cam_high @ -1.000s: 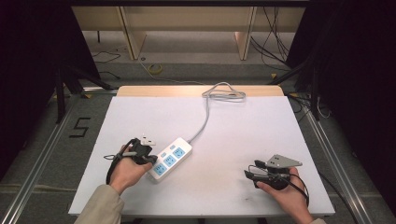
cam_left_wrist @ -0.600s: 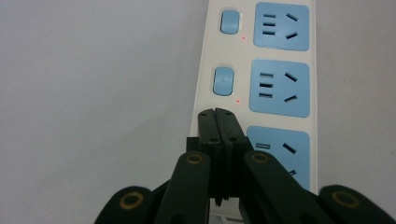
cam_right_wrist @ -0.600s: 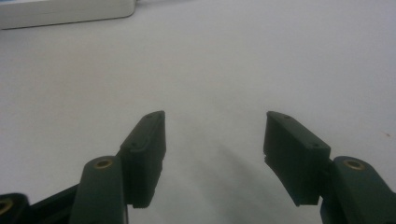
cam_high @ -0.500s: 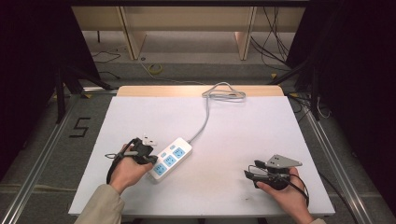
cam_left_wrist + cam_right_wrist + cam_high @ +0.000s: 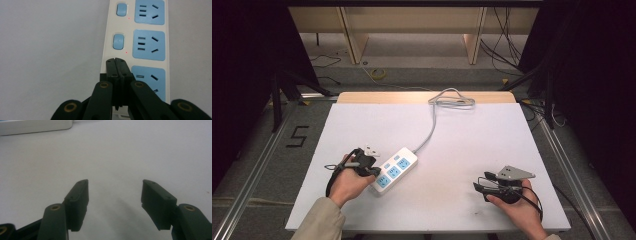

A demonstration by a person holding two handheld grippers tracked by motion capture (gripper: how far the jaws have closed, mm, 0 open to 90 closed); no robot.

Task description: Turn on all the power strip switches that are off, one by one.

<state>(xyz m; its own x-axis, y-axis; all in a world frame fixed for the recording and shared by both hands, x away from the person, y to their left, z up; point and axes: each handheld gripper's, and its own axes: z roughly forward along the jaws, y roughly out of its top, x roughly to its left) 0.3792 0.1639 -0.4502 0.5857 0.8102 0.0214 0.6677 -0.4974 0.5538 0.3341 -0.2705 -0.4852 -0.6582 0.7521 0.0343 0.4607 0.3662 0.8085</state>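
I hold my left gripper point(image 5: 371, 169) at the near-left part of the white table point(image 5: 462, 135), its tips against the near end of the power strip point(image 5: 395, 170). In the left gripper view the left gripper point(image 5: 116, 61) has its jaws pressed flat together with no gap, and nothing sits between them. The tips rest over the strip's white edge, on the line of blue switches point(image 5: 118, 41), just beside the nearest blue socket point(image 5: 150, 78). Two more sockets and two switches run away from the tips, each switch with a small red dot by it.

The strip lies slantwise left of the table's middle. Its grey cord point(image 5: 430, 127) runs toward the far edge, where it is gathered in a loose coil point(image 5: 453, 99).

My right gripper point(image 5: 486, 182) is at the near-right part of the table, well apart from the strip, pointing left, with the grey plate point(image 5: 513, 173) on top. In the right gripper view the right gripper point(image 5: 115, 192) stands wide open, bare table between the jaws, holding nothing. A white corner of the strip point(image 5: 37, 126) shows at the top left there.

A "5" point(image 5: 297, 136) is marked on the floor left of the table.
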